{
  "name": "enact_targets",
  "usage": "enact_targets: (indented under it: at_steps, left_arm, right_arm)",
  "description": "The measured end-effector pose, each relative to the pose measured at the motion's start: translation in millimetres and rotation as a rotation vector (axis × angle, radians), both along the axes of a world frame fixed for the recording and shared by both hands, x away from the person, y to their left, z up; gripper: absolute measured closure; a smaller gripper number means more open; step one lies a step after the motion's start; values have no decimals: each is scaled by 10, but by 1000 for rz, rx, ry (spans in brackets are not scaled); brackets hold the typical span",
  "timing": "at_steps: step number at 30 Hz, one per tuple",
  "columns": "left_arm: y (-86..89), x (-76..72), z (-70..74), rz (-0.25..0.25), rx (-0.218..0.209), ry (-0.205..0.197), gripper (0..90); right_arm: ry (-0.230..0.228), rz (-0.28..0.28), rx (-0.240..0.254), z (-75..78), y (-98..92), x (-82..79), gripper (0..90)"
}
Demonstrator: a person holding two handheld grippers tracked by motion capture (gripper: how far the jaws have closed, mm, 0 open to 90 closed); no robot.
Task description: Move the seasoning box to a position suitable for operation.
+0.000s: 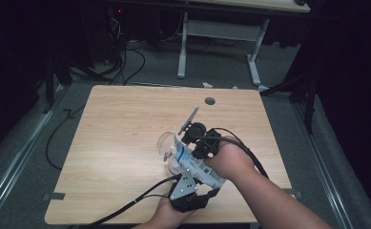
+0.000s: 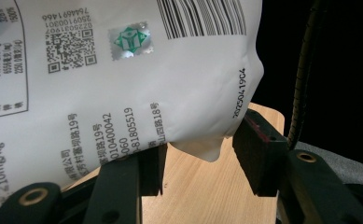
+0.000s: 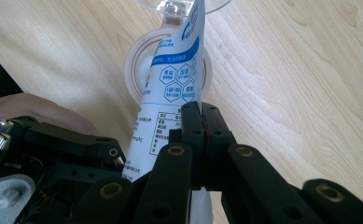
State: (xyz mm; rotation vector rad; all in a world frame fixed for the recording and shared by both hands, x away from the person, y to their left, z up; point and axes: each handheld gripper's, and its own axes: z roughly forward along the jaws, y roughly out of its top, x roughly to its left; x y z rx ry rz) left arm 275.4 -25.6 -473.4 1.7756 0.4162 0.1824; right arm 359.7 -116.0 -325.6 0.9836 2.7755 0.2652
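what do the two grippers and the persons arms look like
Both grippers are black, built of linked bars with brass-coloured pivot rings. The left gripper carries a grey three-cornered plate dotted with holes; its jaw pads are blocky black foam. A black cable trails from each, including the right gripper. The forearms are bare, no sleeves visible.

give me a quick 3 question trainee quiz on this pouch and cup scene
1. True or false: the right gripper is shut on an edge of the white pouch.
2. What does the pouch's top end tilt over? A) a clear plastic cup B) a metal bowl C) a cardboard box
3. Fill in: the lower end of the pouch sits between the fingers of the ____ gripper.

Key: 1 true; 2 A; 3 left
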Motion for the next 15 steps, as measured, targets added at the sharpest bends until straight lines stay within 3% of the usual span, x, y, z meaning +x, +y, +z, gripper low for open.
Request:
enact_targets:
  at_steps: [15]
  left_arm:
    - [6,-3,15,0,-8,-7,559]
  right_arm:
    - [-9,10,9,29,-8,-6,900]
